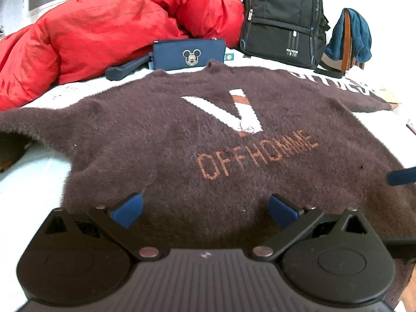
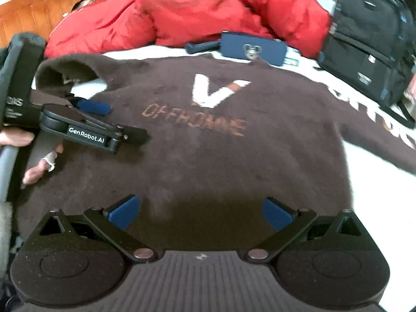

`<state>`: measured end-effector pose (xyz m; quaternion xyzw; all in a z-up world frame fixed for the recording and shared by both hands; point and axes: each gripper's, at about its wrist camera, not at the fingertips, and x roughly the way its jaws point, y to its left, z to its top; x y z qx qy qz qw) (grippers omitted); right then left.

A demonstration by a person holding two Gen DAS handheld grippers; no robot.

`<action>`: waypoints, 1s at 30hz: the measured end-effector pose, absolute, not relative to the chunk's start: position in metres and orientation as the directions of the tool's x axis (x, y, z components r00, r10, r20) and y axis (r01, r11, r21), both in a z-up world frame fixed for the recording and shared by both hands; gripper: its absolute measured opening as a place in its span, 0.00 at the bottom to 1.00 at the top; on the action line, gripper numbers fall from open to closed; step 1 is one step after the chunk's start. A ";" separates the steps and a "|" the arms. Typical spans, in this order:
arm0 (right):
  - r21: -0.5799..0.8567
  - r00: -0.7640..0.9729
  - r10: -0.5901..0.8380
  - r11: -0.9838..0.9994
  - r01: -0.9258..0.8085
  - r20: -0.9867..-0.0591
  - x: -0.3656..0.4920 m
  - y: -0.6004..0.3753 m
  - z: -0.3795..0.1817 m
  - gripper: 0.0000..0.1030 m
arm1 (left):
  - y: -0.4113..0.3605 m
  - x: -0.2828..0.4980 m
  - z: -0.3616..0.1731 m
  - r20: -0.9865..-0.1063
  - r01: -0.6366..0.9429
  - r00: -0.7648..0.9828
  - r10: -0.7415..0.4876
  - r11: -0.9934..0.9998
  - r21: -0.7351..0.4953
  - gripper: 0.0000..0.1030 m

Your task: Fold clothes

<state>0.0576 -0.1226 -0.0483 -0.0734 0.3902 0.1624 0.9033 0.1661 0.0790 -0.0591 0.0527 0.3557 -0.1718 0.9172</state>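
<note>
My left tongs (image 1: 205,209) hang over the lower hem of the brown sweater (image 1: 208,156), their blue fingers spread wide apart and gripping nothing. My right tongs (image 2: 200,212) hover above the same hem further along, also spread and empty. The sweater lies flat and face up on the bed (image 1: 31,182), its collar toward the far edge and its sleeves stretched out to either side. It is fuzzy, dark brown, with a white V and orange lettering on the chest. Along the bed's far edge lie a crumpled red quilt (image 1: 104,31), a blue pencil case (image 1: 188,54) and a black backpack (image 1: 283,18).
</note>
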 end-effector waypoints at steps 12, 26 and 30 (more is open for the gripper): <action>-0.031 0.572 0.258 0.895 -0.445 -0.778 0.011 -0.130 -0.052 1.00 | 0.081 0.162 -0.053 -0.655 0.367 0.685 -0.319 0.928 -0.068 0.99; -0.036 0.747 0.181 0.964 -0.263 -0.640 0.196 -0.145 0.022 1.00 | 0.102 0.146 -0.052 -0.661 0.373 0.632 -0.405 0.906 -0.198 0.99; 0.021 0.691 0.255 0.944 -0.328 -0.677 0.251 -0.131 0.002 1.00 | 0.102 0.128 -0.063 -0.655 0.402 0.649 -0.388 0.905 -0.138 0.99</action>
